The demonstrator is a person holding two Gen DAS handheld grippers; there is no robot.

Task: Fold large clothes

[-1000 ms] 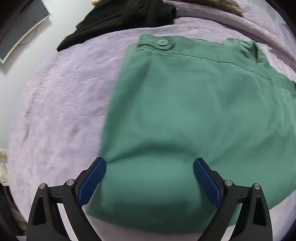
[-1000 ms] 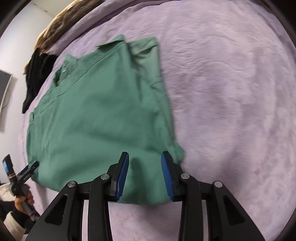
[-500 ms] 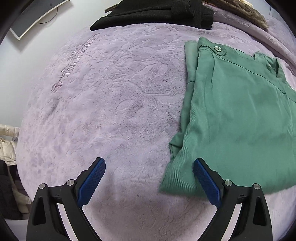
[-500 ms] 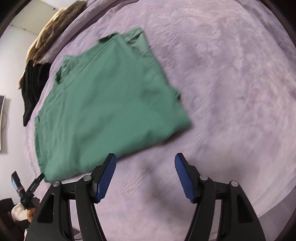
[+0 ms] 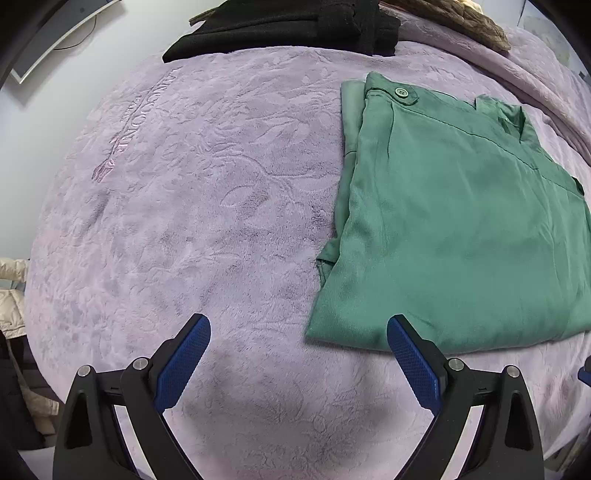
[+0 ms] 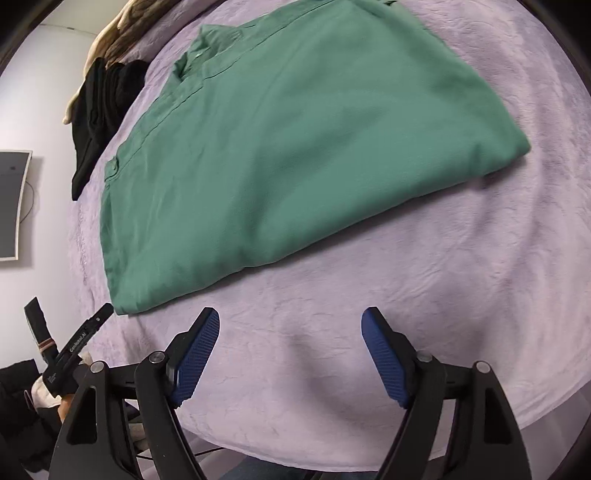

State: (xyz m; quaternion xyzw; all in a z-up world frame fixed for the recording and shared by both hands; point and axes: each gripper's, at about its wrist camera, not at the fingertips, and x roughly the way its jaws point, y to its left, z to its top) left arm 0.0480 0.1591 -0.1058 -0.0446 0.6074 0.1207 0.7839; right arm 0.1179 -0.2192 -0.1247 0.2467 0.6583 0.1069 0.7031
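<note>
Folded green garment (image 5: 458, 221) lies flat on the lilac bedspread (image 5: 207, 184), waistband and button toward the far side. In my left wrist view it sits ahead and to the right; its near corner comes just beside my right-hand pad (image 5: 413, 363), but whether cloth and pad touch I cannot tell. In my right wrist view the garment (image 6: 295, 147) lies beyond both pads, apart from them, with bare bedspread (image 6: 461, 277) between.

No containers here. A black garment (image 5: 295, 26) lies at the bed's far edge.

My left gripper (image 5: 297, 360): jaws spread wide, nothing between them but bedspread. My right gripper (image 6: 290, 350): jaws have just been opening, now wide apart, holding nothing.
</note>
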